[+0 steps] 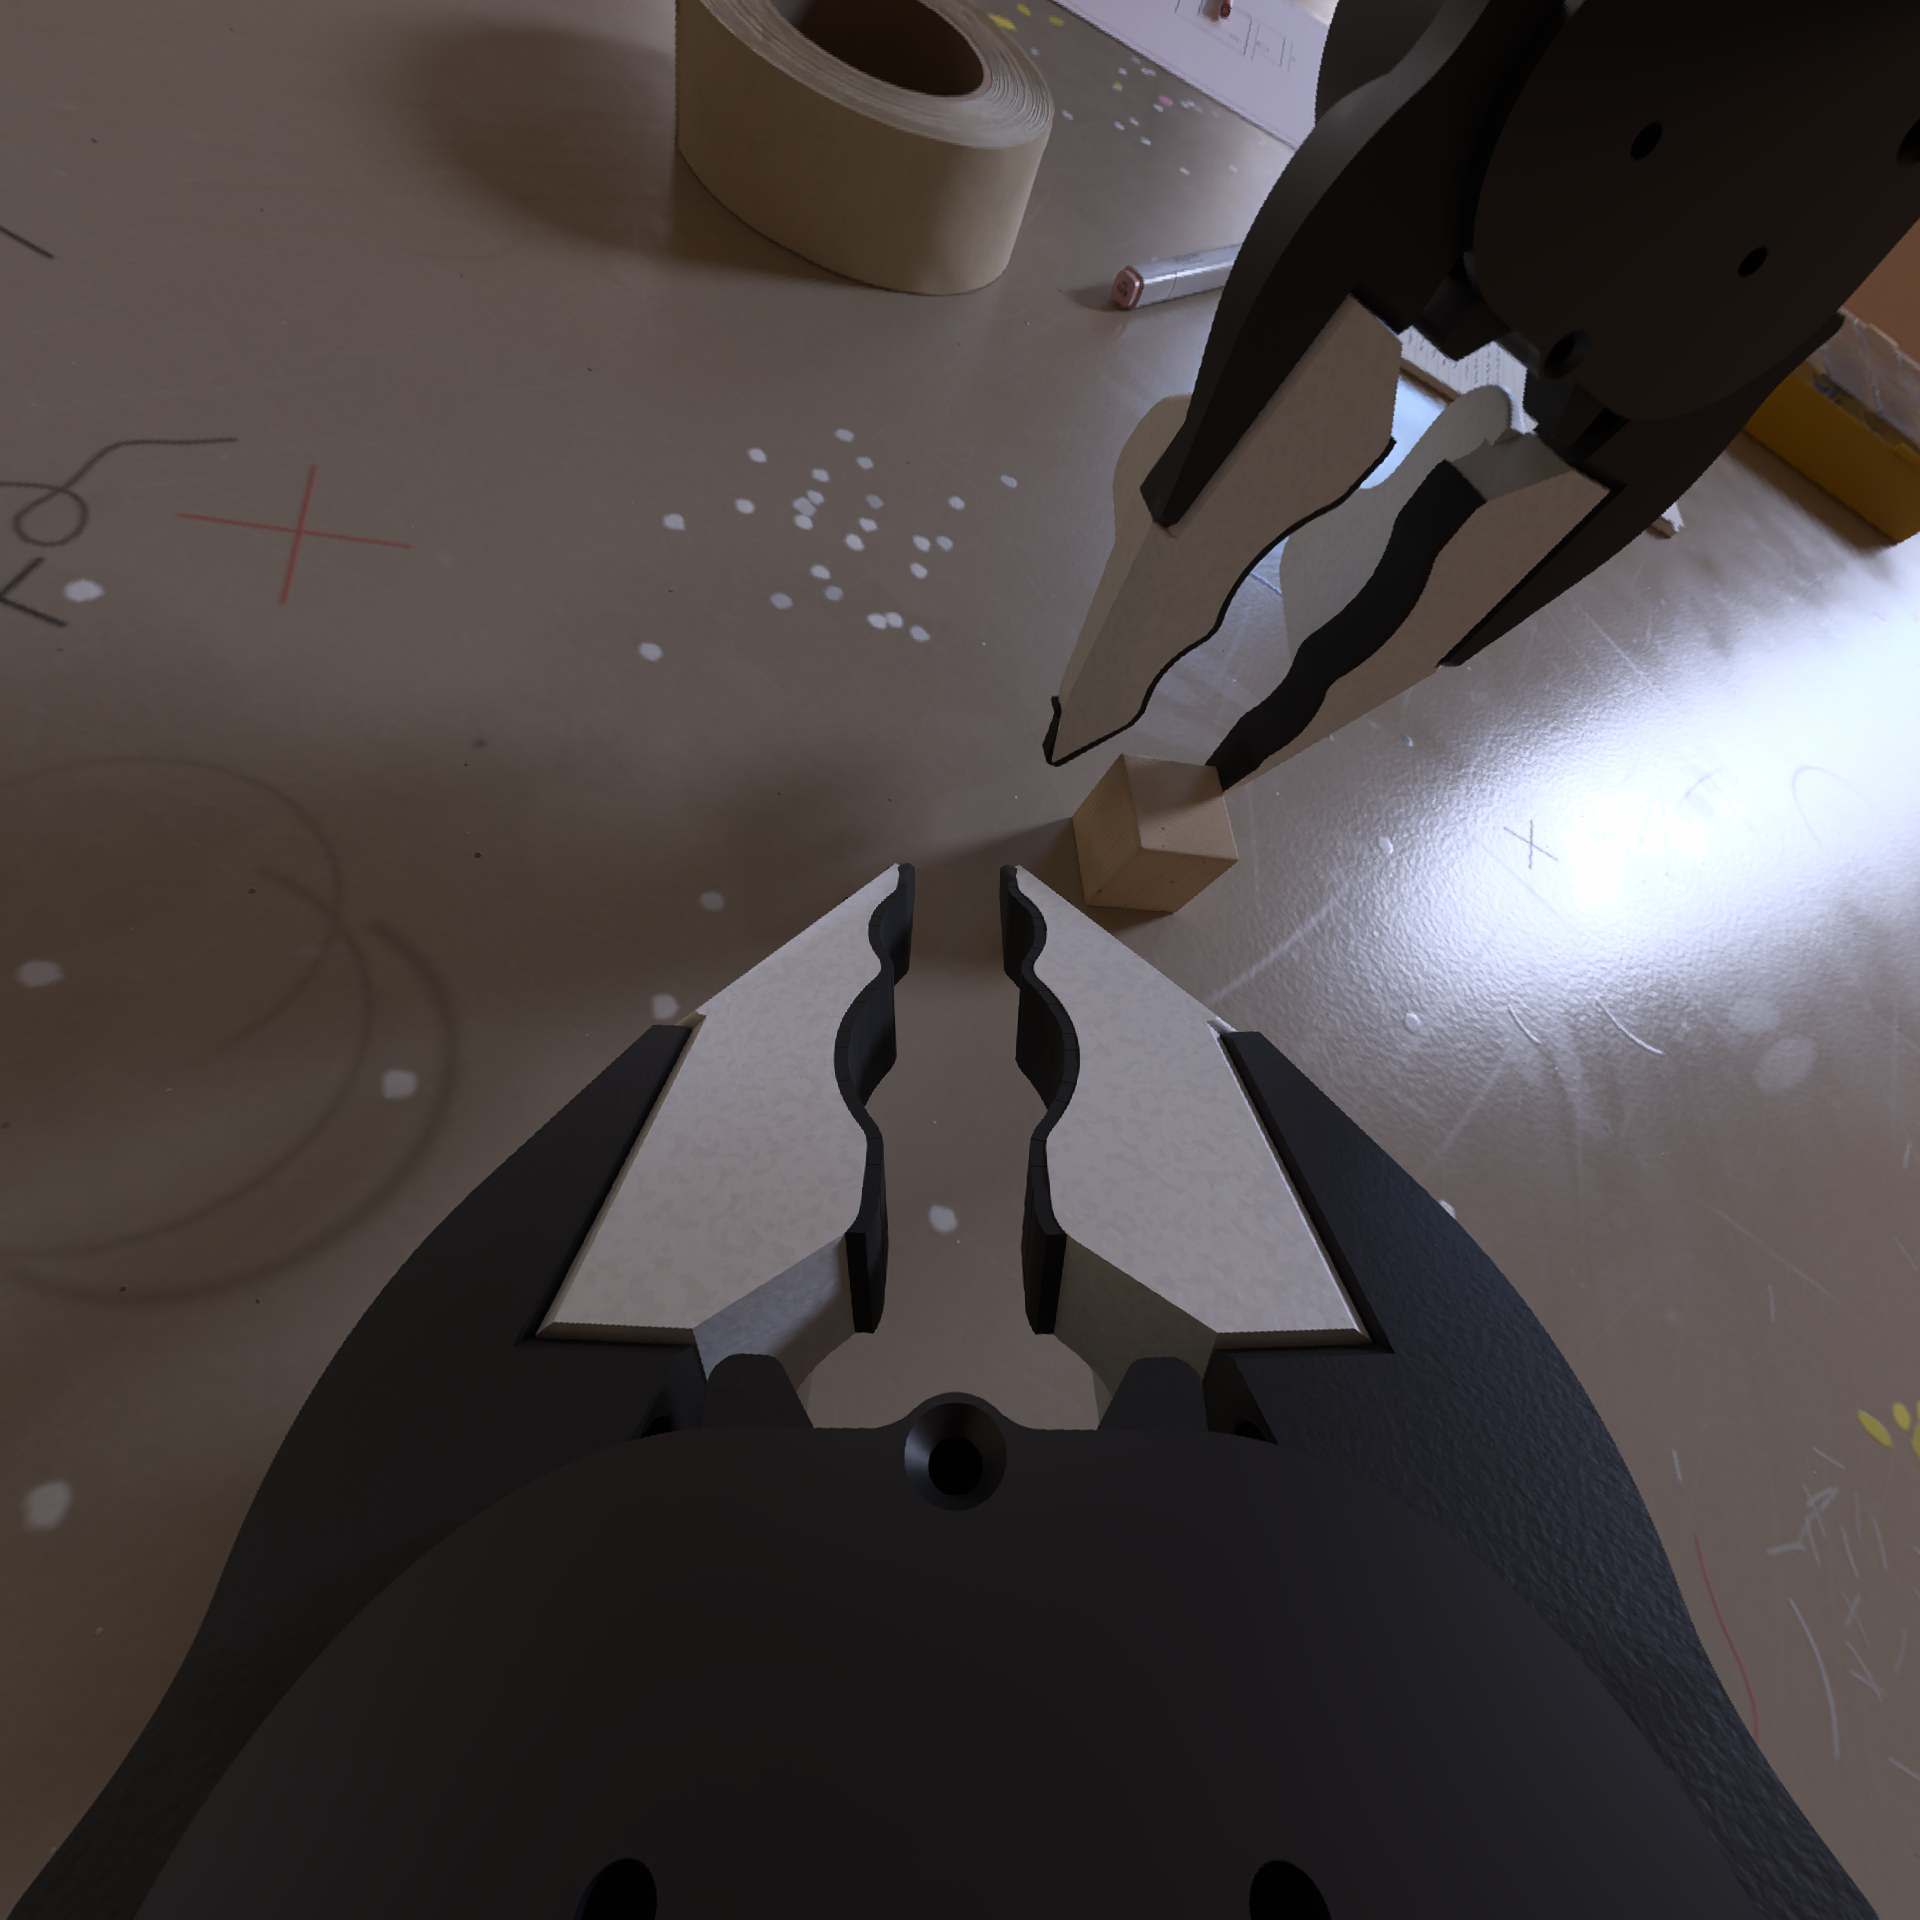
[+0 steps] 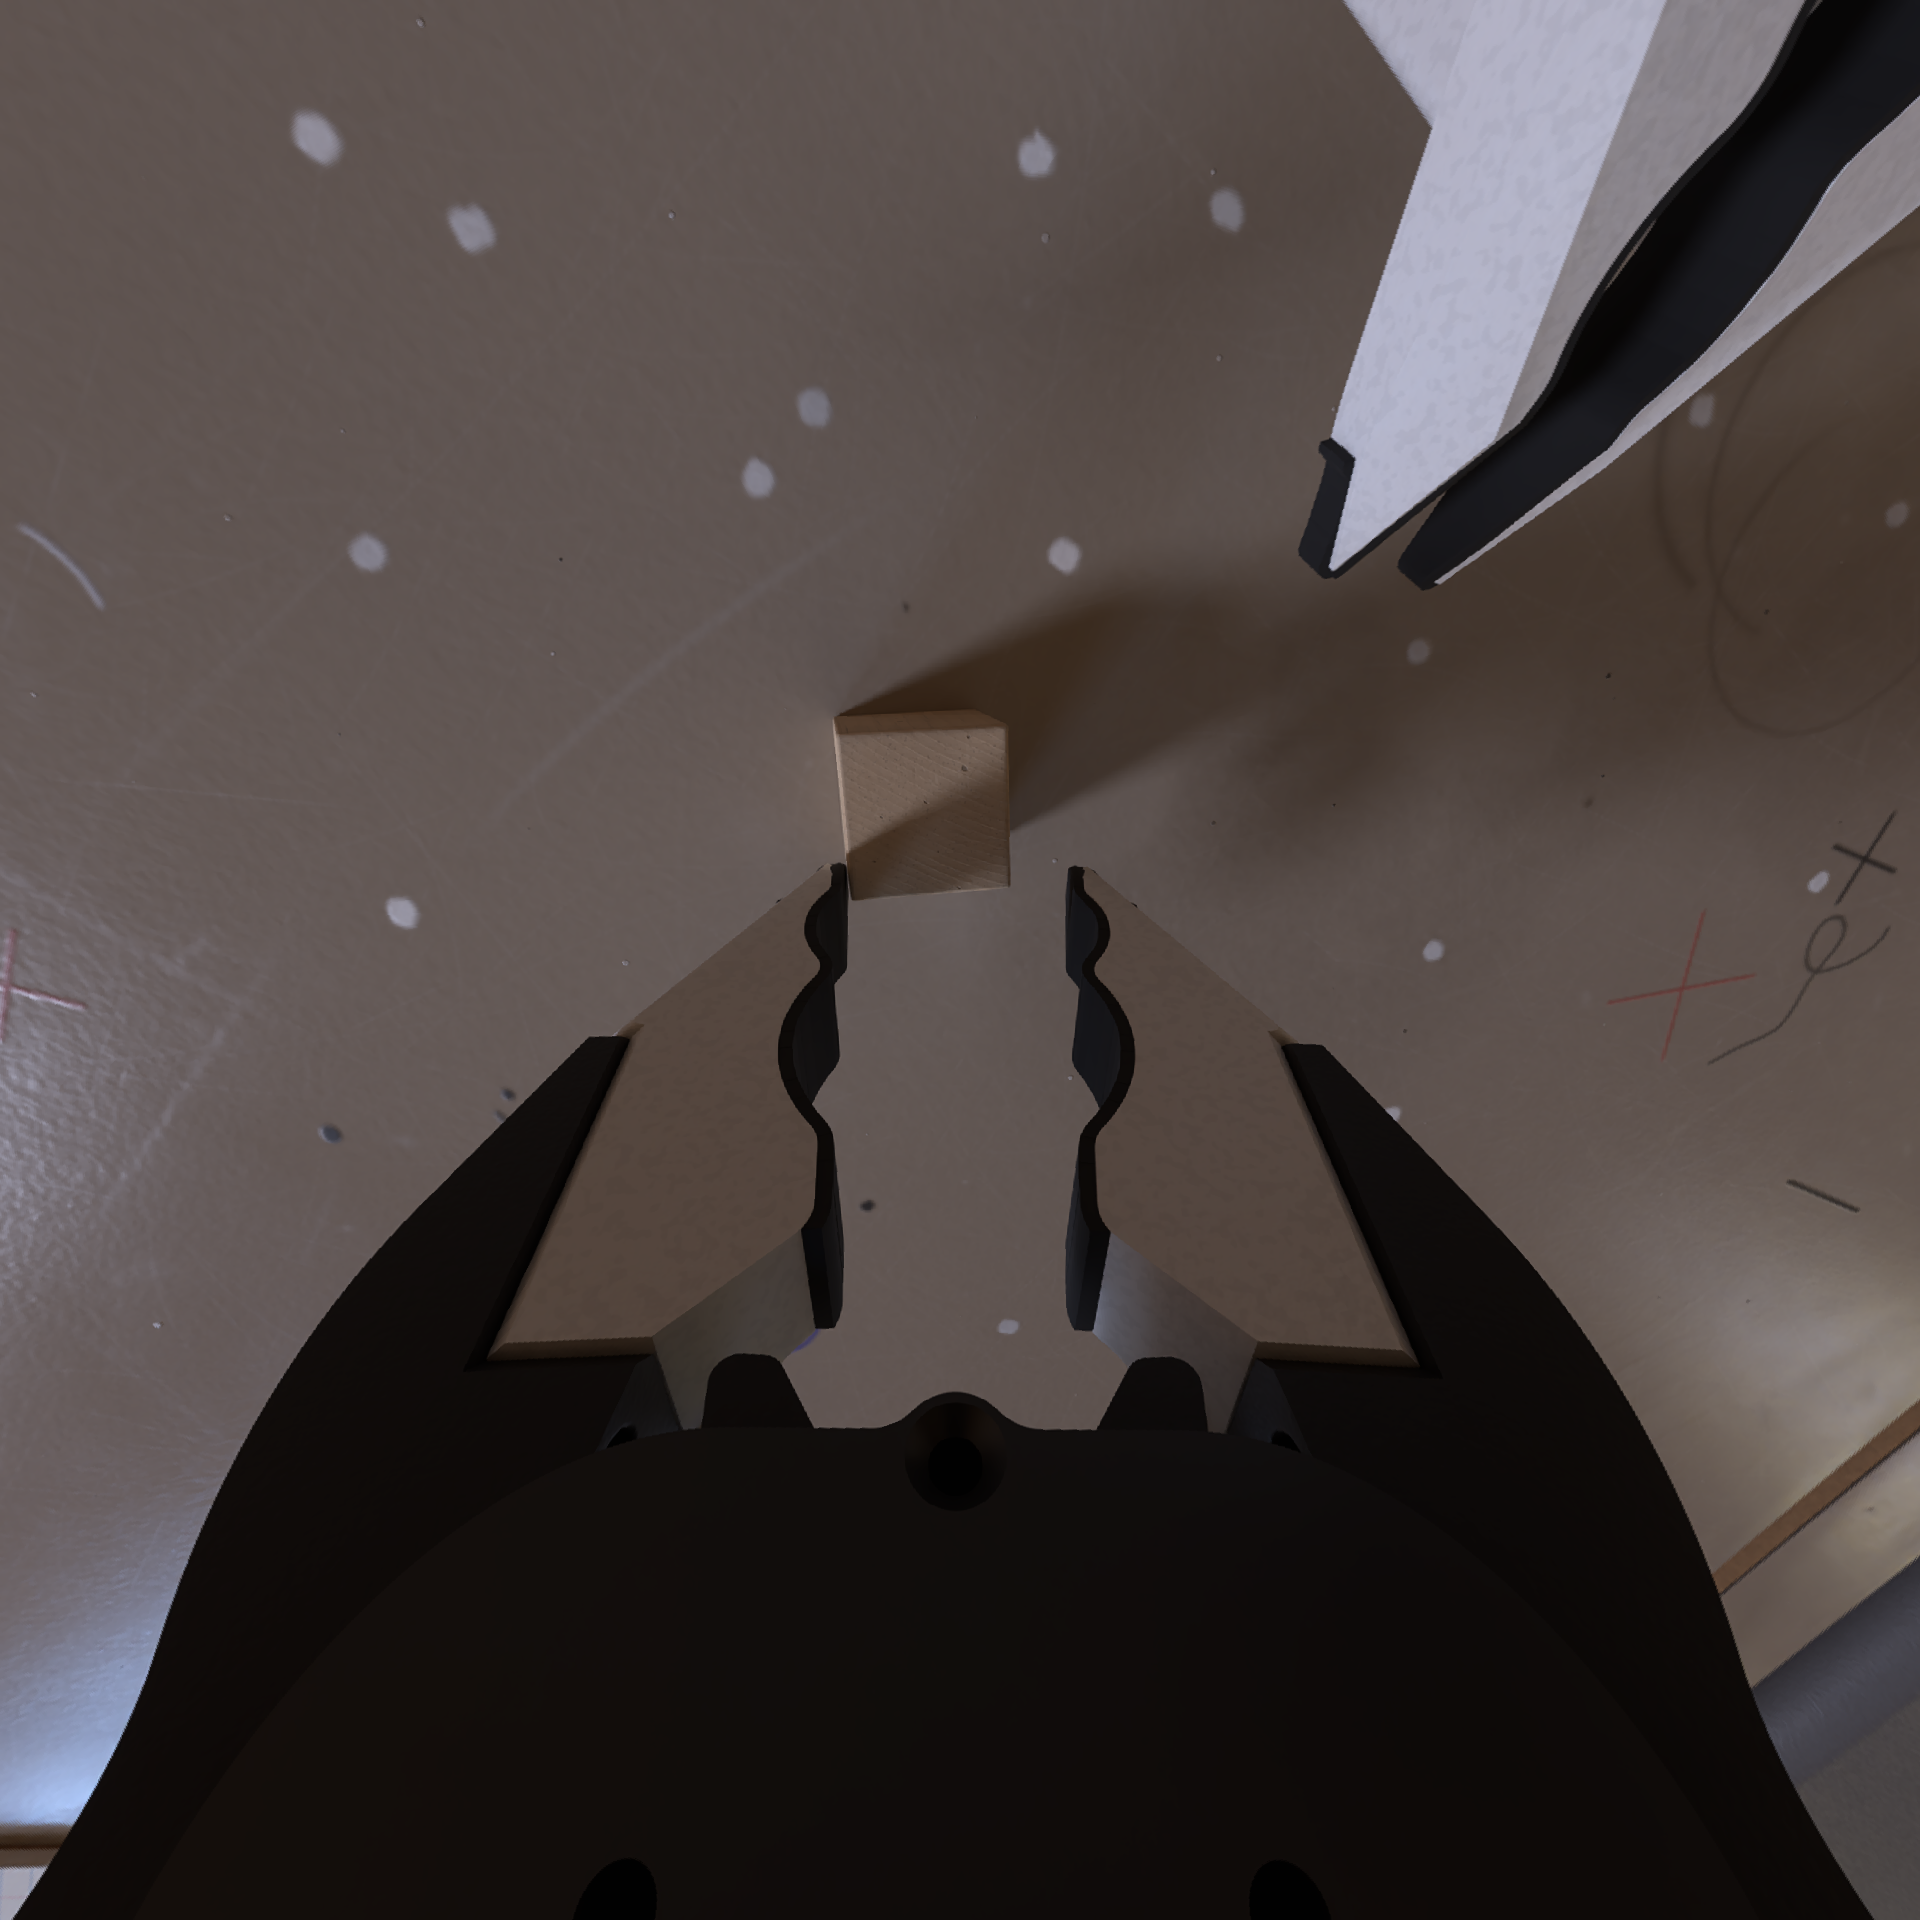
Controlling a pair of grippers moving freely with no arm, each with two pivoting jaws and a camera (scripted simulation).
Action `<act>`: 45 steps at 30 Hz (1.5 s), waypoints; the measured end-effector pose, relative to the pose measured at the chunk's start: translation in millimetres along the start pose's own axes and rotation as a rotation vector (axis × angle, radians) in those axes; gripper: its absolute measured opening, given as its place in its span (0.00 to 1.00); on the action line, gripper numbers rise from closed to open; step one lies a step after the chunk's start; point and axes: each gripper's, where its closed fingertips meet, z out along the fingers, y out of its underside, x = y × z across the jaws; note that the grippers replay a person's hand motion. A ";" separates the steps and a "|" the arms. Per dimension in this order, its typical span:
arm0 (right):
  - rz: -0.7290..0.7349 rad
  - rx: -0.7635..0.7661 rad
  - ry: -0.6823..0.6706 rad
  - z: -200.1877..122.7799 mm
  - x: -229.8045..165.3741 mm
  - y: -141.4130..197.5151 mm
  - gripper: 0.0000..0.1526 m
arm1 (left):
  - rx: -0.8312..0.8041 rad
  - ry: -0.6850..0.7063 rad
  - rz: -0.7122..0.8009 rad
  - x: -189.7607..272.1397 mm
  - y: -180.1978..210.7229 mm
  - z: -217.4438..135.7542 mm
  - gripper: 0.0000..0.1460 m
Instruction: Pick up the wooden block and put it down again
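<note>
I'm hovering the right gripper (image 2: pixel 956 881), jaws wide and empty, over the wooden block (image 2: pixel 925 816) resting on the tabletop (image 2: pixel 416 727), left gripper (image 1: pixel 956 883) narrowly parted, holding nothing; block's looking light, rigid, so I'm pinching opposite flat faces.

The wooden block (image 1: pixel 1155 844) stands alone on the surface (image 1: pixel 520 727), with bare room on its left. The right tool (image 1: pixel 1138 764) crowds it from above; the left tool (image 1: pixel 956 883) hovers just beside it. The tape roll (image 1: pixel 862 135) and marker (image 1: pixel 1174 275) lie well apart.
</note>
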 end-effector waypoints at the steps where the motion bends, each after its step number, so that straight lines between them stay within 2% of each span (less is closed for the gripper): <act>1: 0.000 0.003 -0.004 -0.2 -0.2 0.0 0.28 | -0.005 -0.003 0.003 0.0 0.7 0.5 0.11; 13: -0.037 -0.025 0.012 -1.2 -3.2 -0.5 0.36 | -0.016 0.002 0.005 2.6 2.5 2.5 0.11; 30: -0.091 -0.038 0.103 1.9 -0.7 -2.1 0.35 | -0.038 0.000 0.021 5.1 5.4 6.0 0.11; 33: -0.089 -0.034 0.121 0.6 0.9 -2.4 0.40 | -0.044 0.002 0.023 5.9 6.2 7.3 0.11; 39: -0.080 -0.015 0.119 -0.2 0.1 -6.0 0.33 | -0.056 0.004 0.028 6.9 7.8 8.7 0.11; 43: -0.065 0.011 0.111 0.1 -2.6 -10.2 0.22 | -0.058 0.006 0.025 7.0 8.3 9.3 0.11; 45: -0.072 0.008 0.122 -0.1 -2.0 -10.0 0.21 | -0.059 0.008 0.025 7.4 8.6 9.8 0.11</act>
